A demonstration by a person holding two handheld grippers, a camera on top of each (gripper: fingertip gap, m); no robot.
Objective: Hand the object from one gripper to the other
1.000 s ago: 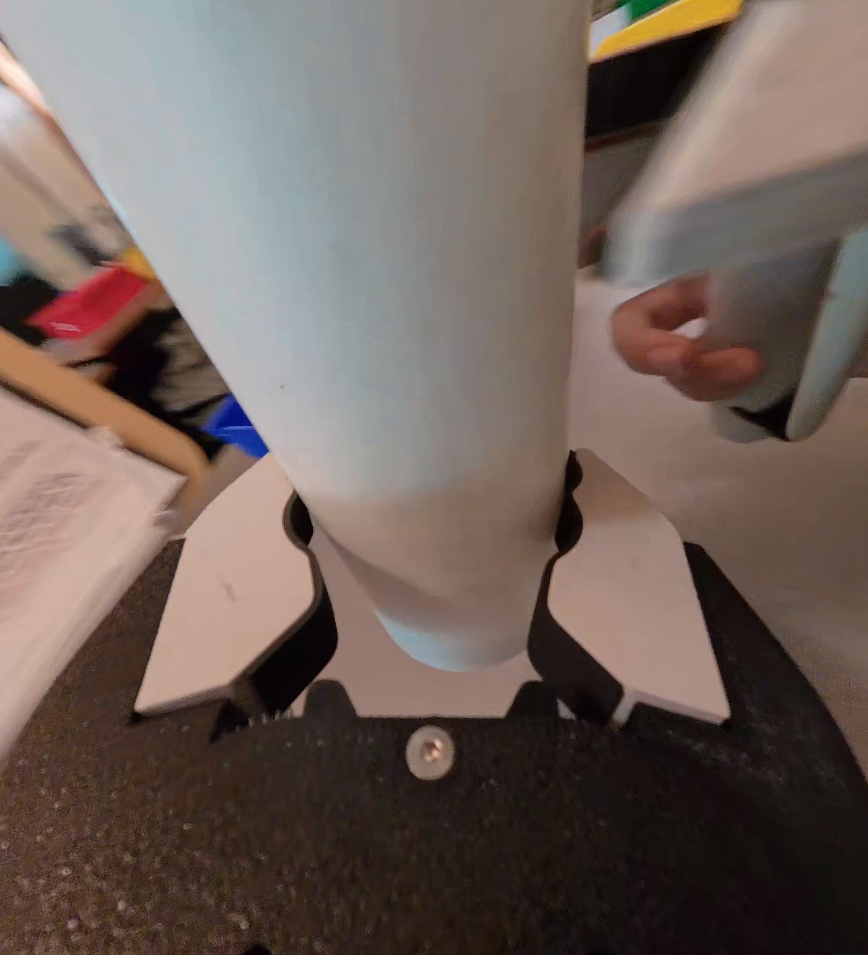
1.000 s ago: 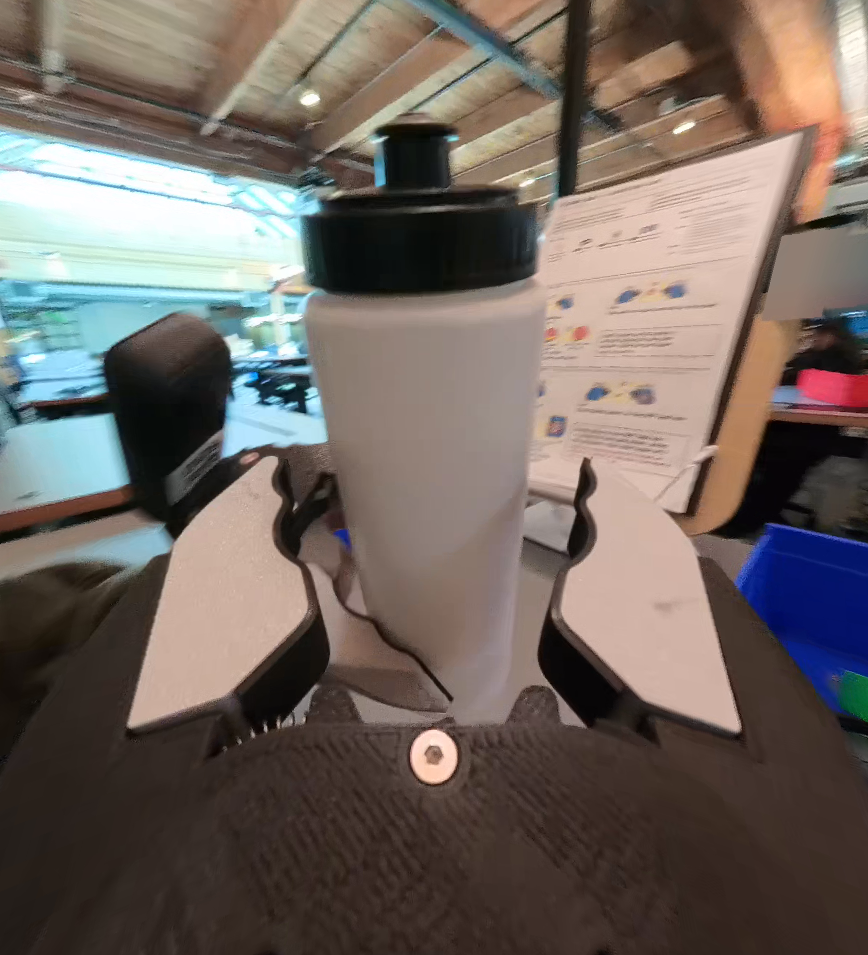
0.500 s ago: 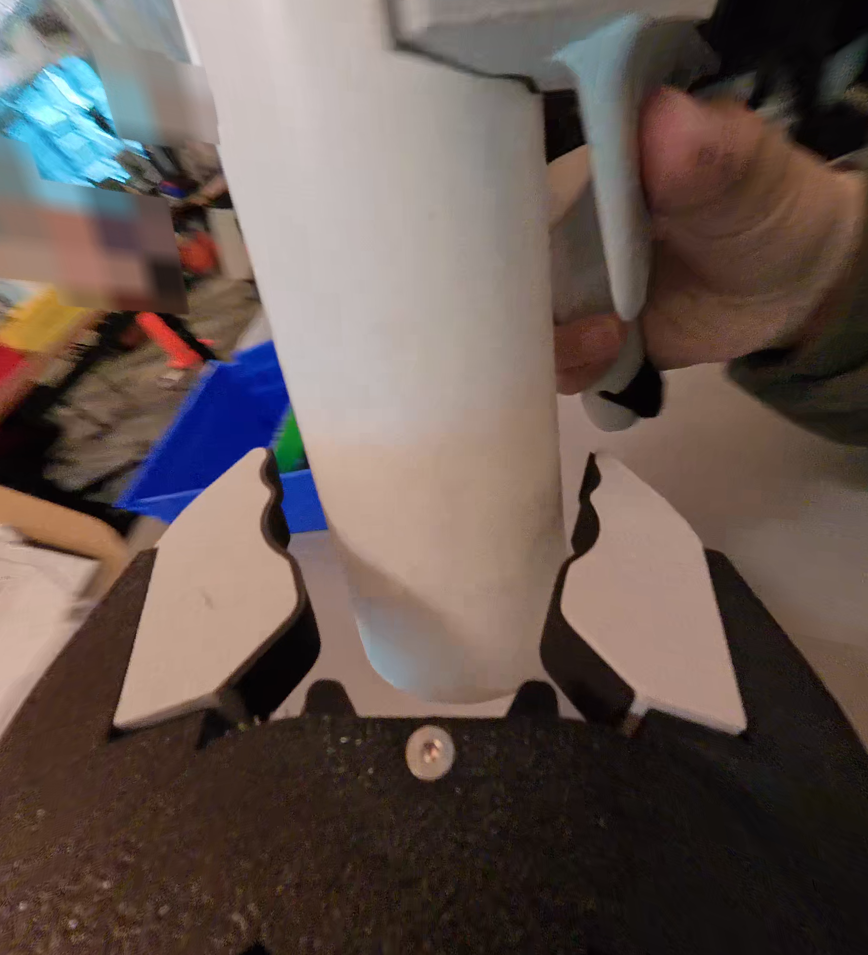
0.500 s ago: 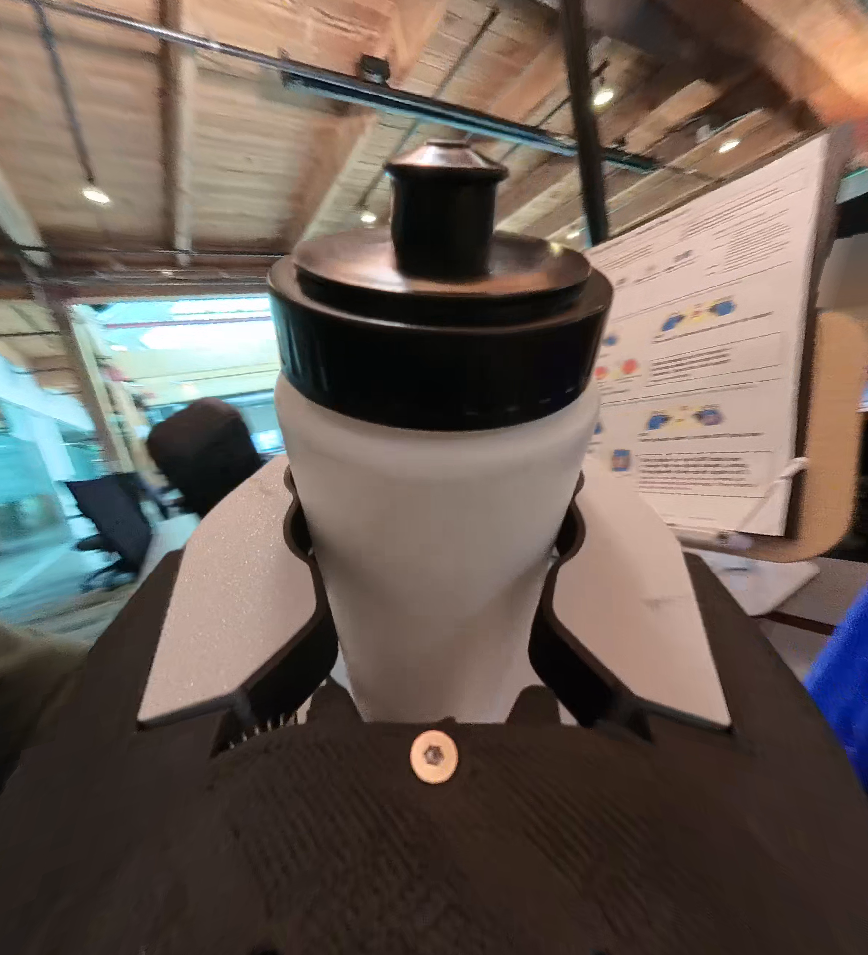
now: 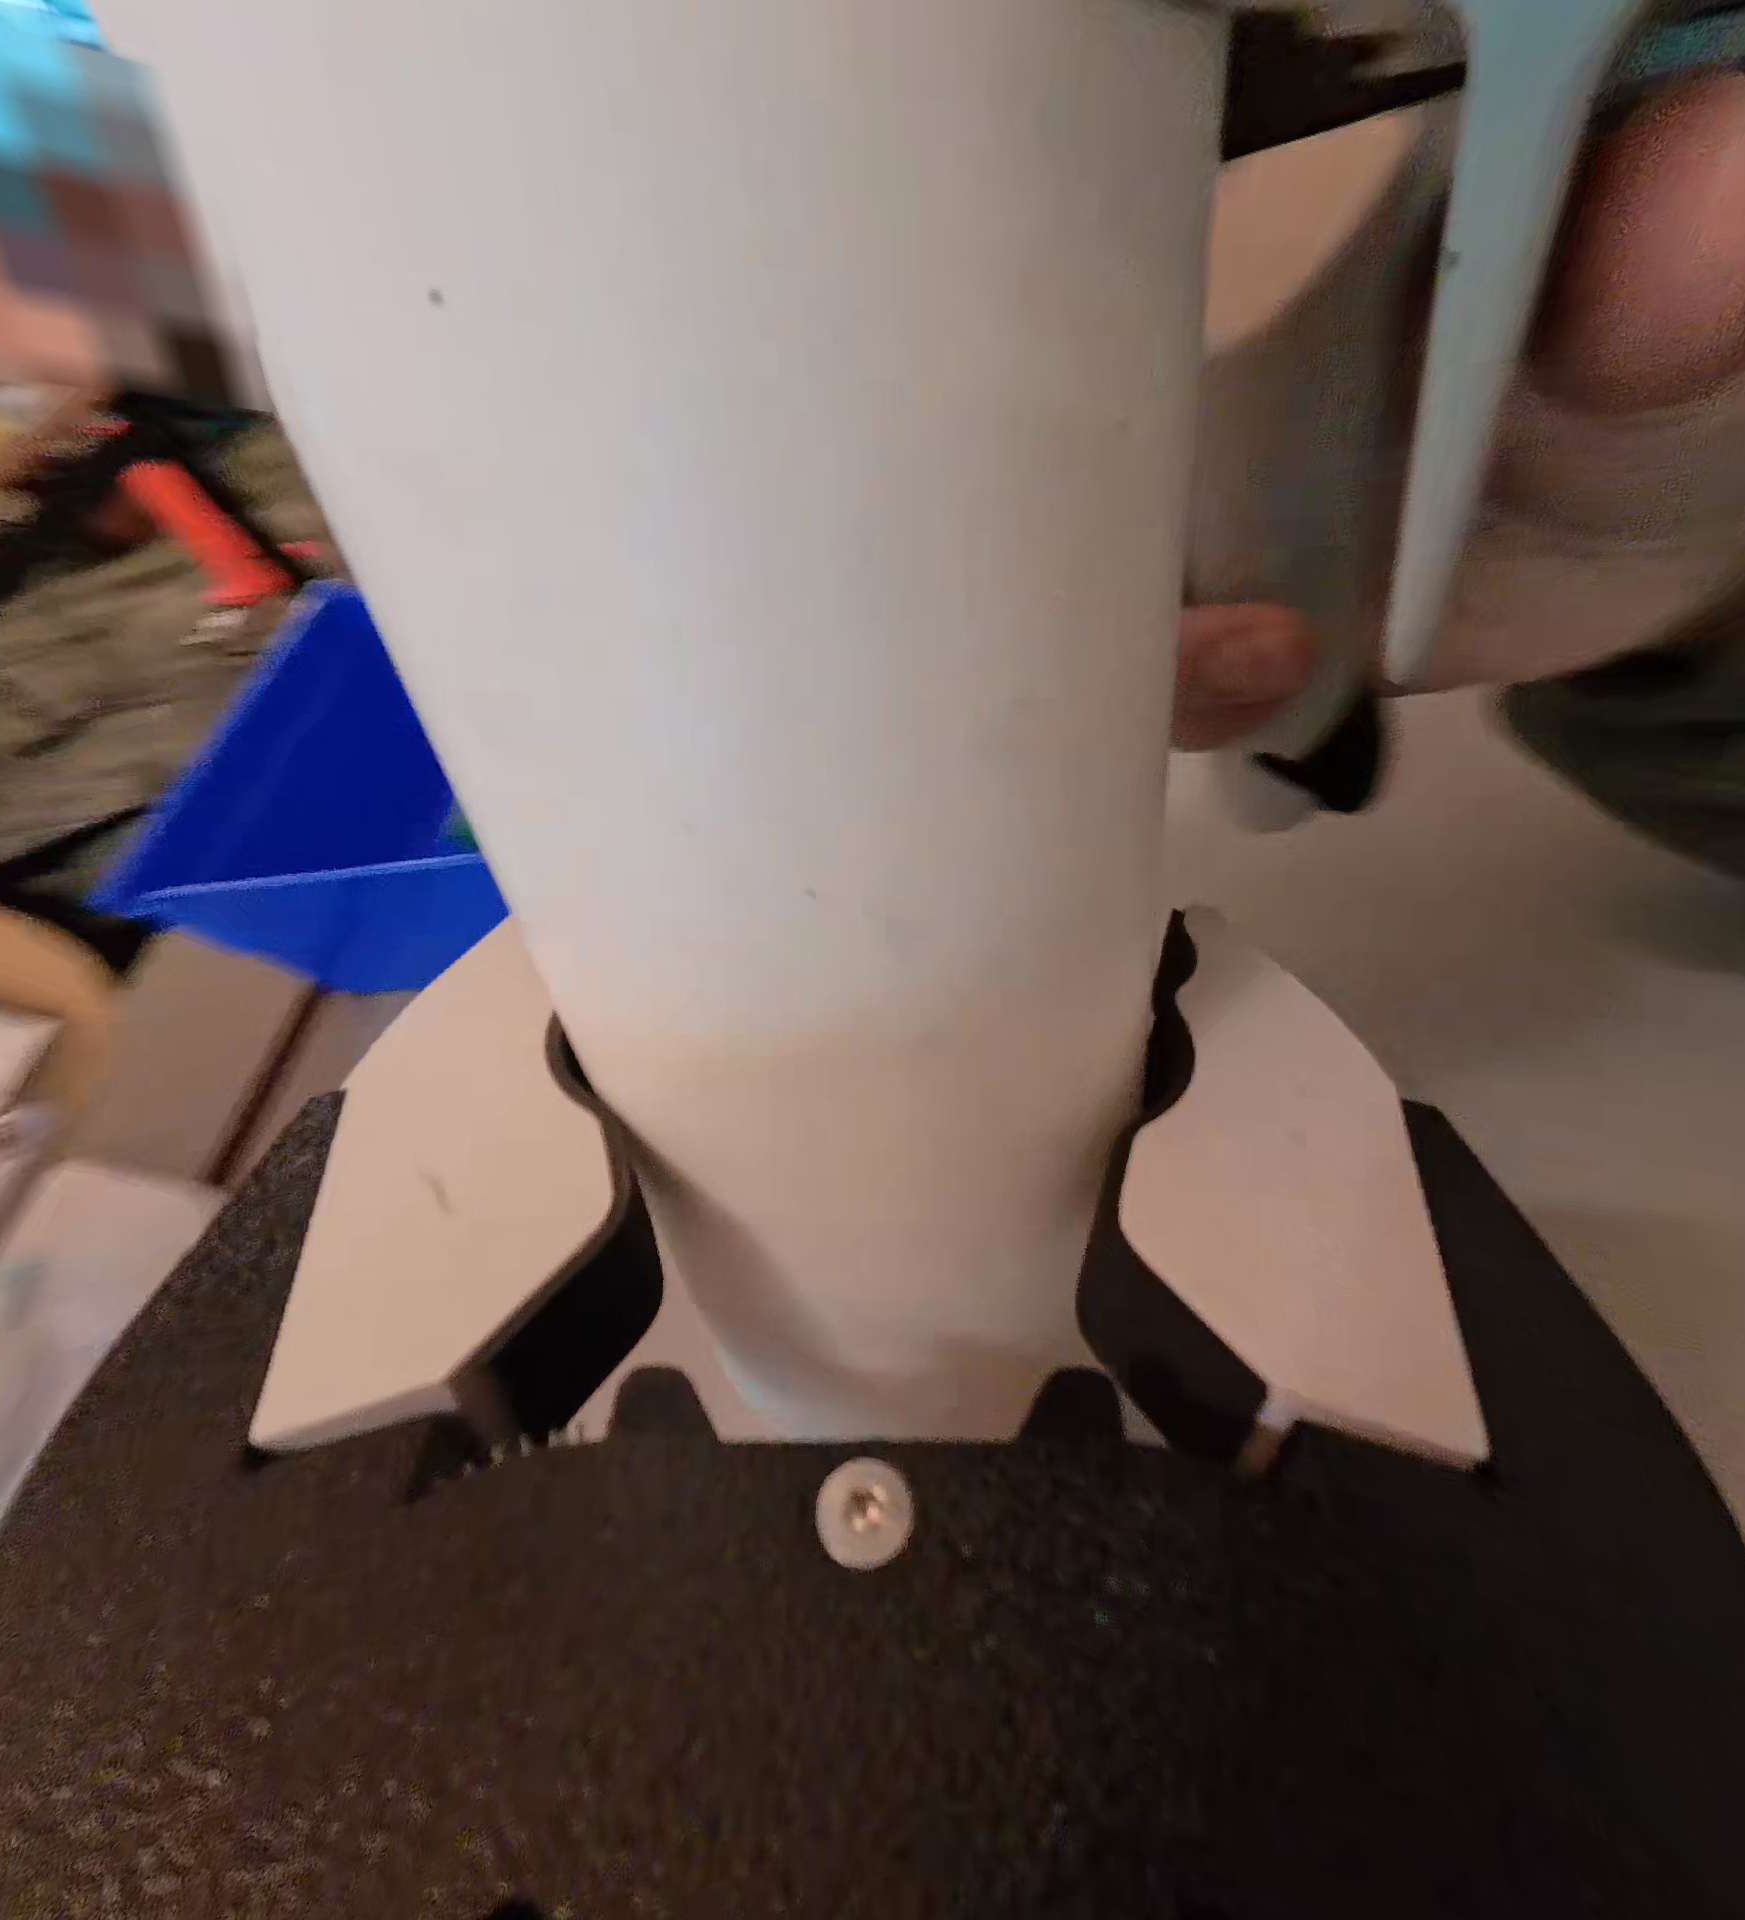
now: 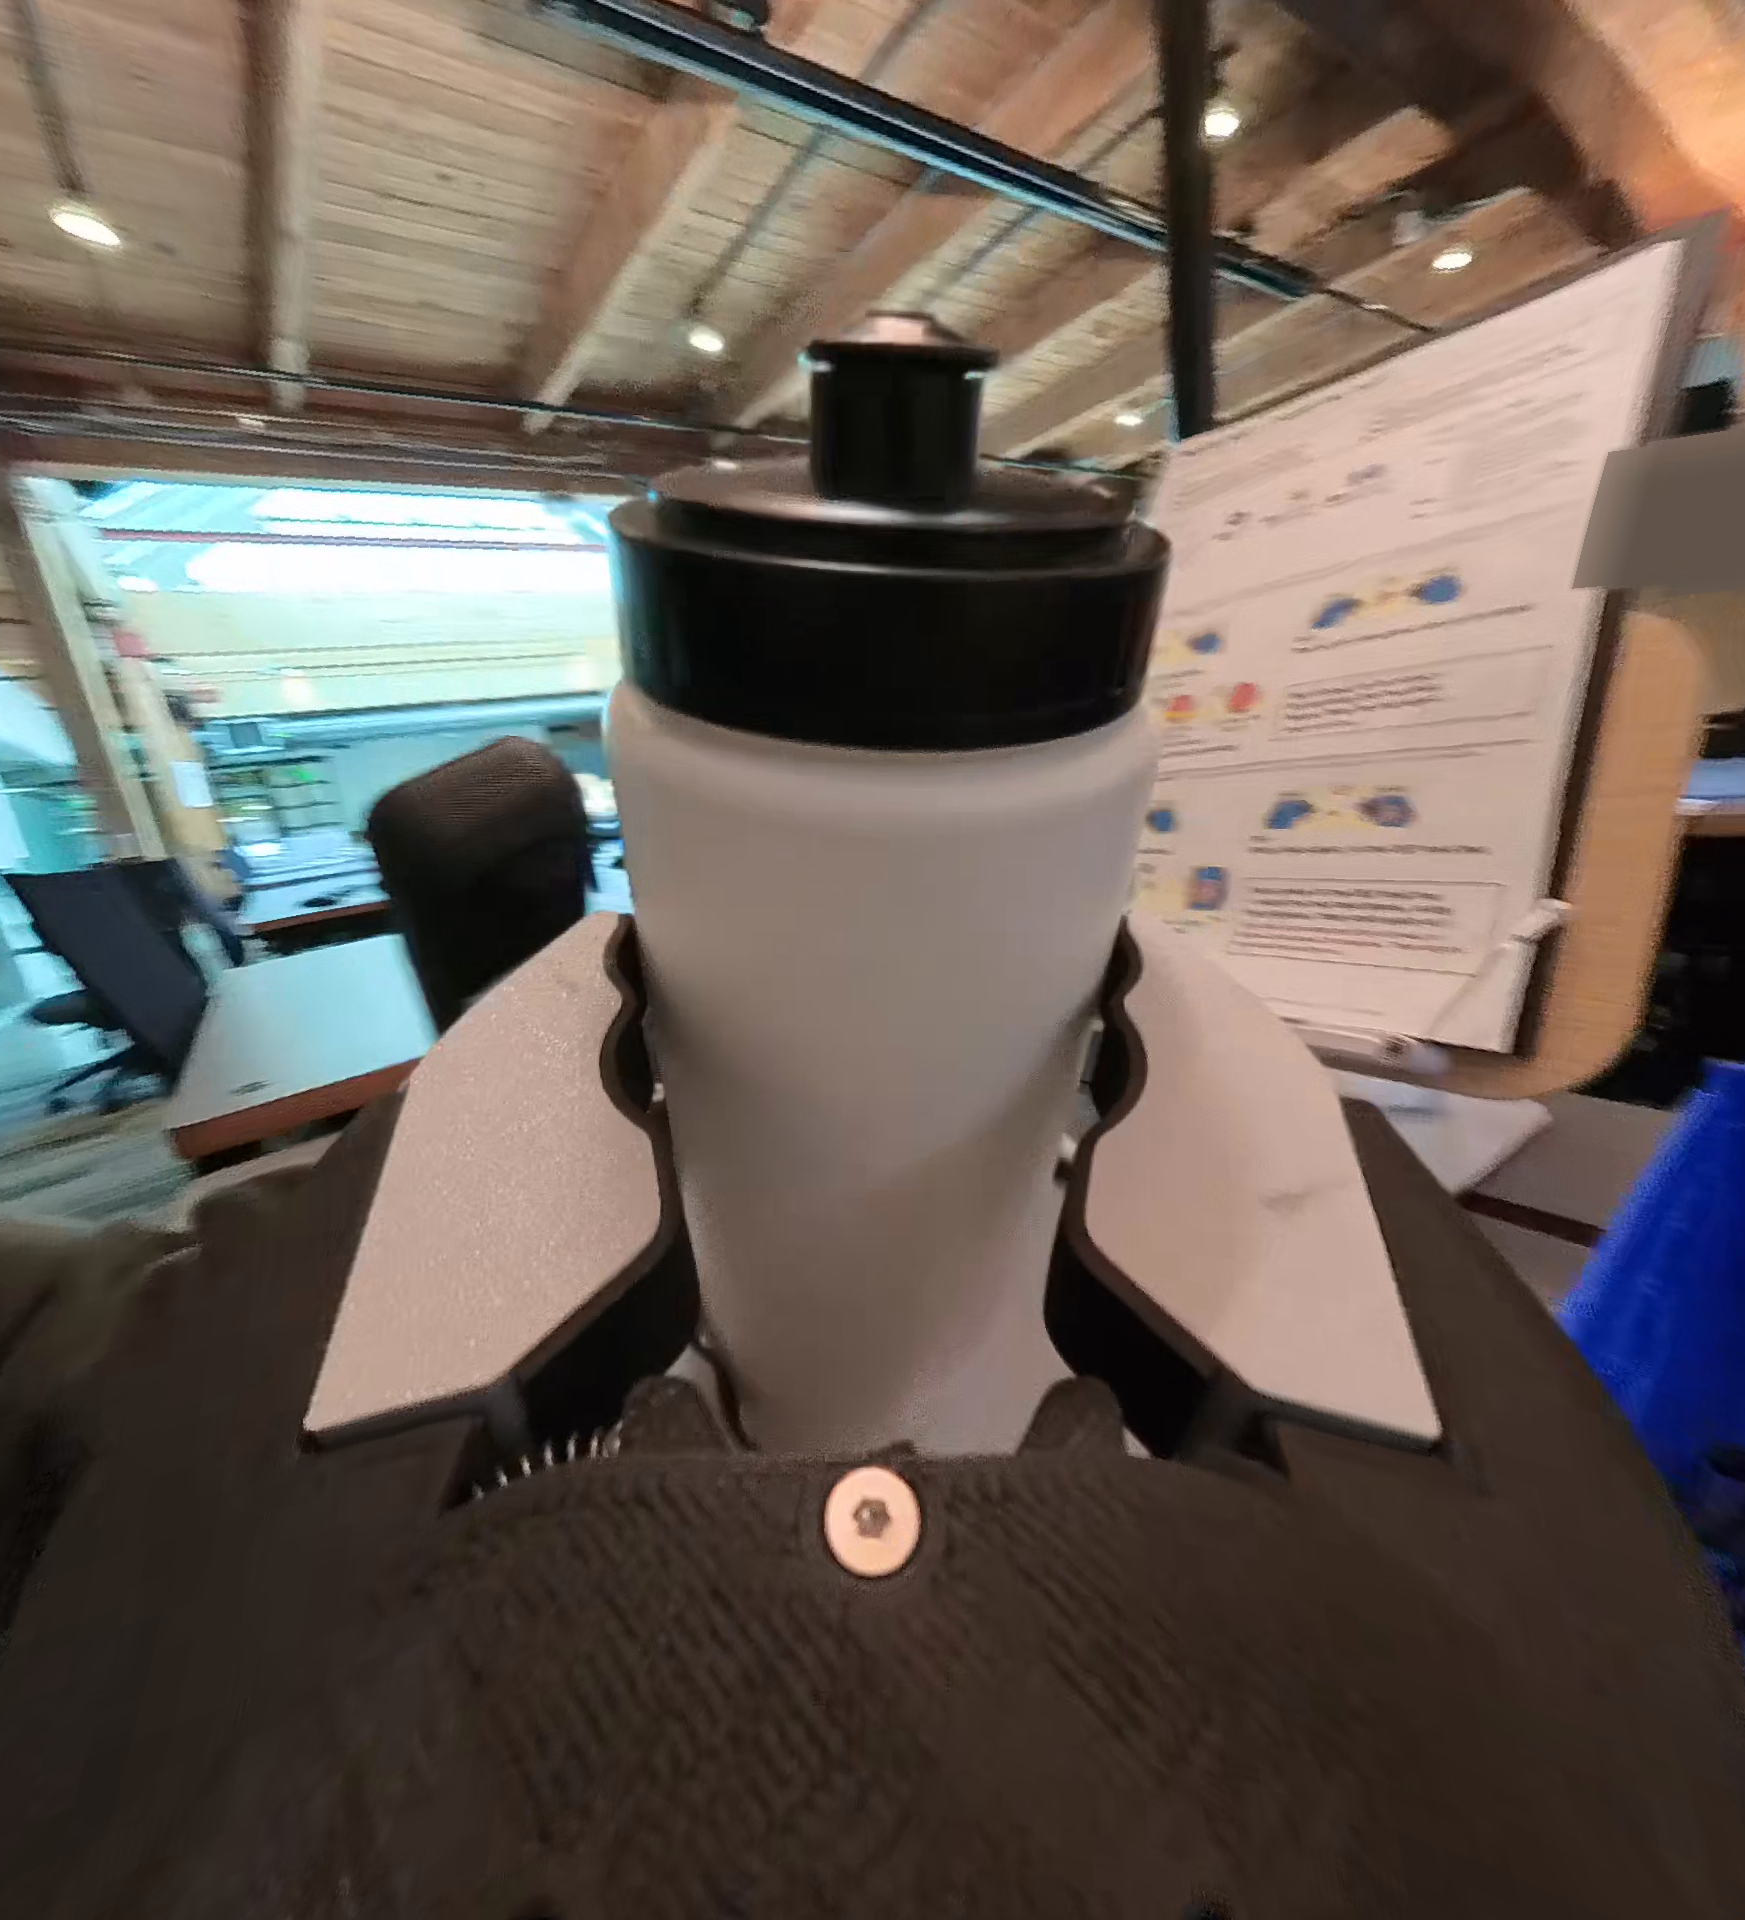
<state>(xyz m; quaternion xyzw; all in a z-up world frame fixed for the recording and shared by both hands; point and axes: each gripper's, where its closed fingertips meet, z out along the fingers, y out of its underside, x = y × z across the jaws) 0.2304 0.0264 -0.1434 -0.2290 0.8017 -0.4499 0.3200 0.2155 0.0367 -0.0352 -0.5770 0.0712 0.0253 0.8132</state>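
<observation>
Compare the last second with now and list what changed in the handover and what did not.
The right gripper, open around the white bottle a second ago, moved up its body and shut just under the black cap. The left gripper opened half a second ago and now presses the bottle's lower end again. The hand came in close beside the bottle. Unchanged: bottle upright, cap on, blue bin behind.

blue bin (image 5: 307, 831) close left of bottle (image 5: 743, 520), hand (image 5: 1626, 416) crowding its right, poster board (image 6: 1387, 727) behind
</observation>
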